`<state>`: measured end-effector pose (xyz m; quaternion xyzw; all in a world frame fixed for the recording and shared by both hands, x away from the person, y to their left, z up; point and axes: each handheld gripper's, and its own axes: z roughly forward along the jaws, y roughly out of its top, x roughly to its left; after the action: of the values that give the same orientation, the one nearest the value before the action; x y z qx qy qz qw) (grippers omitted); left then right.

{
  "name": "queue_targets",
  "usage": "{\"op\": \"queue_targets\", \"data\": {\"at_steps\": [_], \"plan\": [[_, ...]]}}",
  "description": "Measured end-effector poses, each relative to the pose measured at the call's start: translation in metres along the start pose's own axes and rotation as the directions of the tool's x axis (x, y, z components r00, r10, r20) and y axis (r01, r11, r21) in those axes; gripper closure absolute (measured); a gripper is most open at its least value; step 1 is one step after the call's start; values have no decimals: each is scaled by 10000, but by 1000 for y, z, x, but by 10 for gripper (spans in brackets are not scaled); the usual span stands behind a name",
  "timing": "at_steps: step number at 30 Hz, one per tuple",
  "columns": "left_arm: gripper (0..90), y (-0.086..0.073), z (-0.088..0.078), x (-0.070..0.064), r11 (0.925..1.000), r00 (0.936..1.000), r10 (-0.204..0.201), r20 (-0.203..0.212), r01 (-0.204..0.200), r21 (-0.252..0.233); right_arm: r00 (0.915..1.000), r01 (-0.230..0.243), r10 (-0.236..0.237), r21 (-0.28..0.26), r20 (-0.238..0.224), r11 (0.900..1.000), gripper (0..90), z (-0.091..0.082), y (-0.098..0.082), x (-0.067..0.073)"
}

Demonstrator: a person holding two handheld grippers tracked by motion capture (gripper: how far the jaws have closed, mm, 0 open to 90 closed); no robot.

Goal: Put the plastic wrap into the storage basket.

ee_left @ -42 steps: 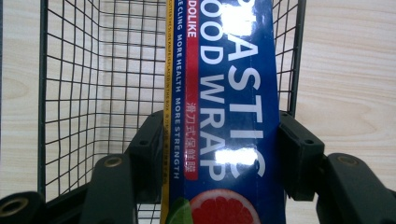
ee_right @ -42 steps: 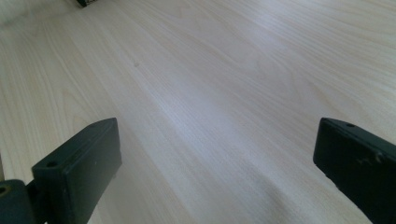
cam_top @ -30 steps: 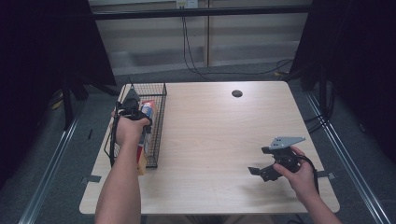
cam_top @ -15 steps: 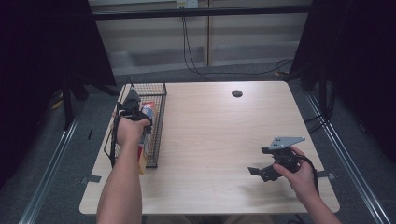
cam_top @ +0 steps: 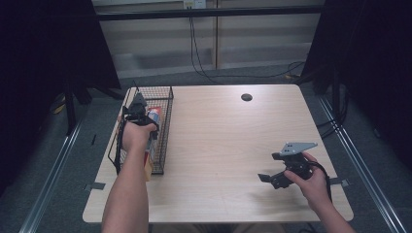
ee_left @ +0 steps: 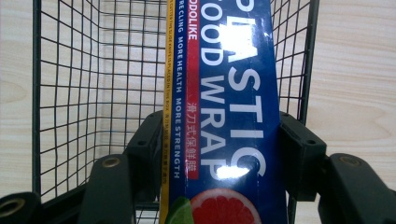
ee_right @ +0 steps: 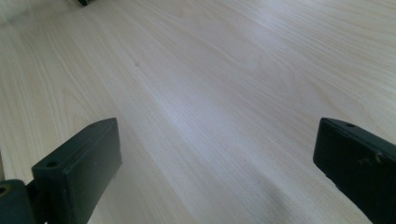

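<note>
Because the left gripper [ee_left: 224, 154] pinches the plastic wrap box [ee_left: 224, 93] inside the wire basket [cam_top: 163, 126], it seems ready to lift it, while the right gripper [cam_top: 272, 178] waits spread over the table [cam_top: 228, 141].

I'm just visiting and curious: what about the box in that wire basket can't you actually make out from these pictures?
- Plastic wrap box: both ends run past the left gripper view's top and bottom edges.
- The same box, high view: the hand and left gripper cover most of it.
- Basket floor, high view: hidden beneath box and hand.
- Box's small yellow print, left gripper view: too small to read.
</note>
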<state>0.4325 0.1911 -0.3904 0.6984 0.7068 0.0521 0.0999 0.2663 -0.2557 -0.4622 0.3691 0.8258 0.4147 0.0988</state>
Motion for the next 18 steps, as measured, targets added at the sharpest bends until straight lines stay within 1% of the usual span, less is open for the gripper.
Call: {"op": "queue_targets", "data": {"at_steps": [4,7,9,13,16,18], "plan": [[421,1,0,1,10000,10000,68,21,-68,36,10000,5,-5,-5,-11,10000,9,0,0,0],[418,1,0,0,9999,9999,108,-94,-108,42,10000,2,-2,-7,-30,10000,9,0,0,0],[415,1,1,0,9998,9998,171,-33,-170,99,10000,11,-11,3,-20,10000,9,0,0,0],[410,1,1,-1,9996,9995,259,-156,-258,90,10000,21,-21,25,-17,10000,8,1,0,0],[405,1,1,-1,9997,9996,252,-123,-251,77,10000,40,-40,16,-7,10000,9,1,0,0],[401,1,2,-1,9994,9995,330,29,-330,55,10000,27,-27,41,-28,10000,9,1,0,0]]}}
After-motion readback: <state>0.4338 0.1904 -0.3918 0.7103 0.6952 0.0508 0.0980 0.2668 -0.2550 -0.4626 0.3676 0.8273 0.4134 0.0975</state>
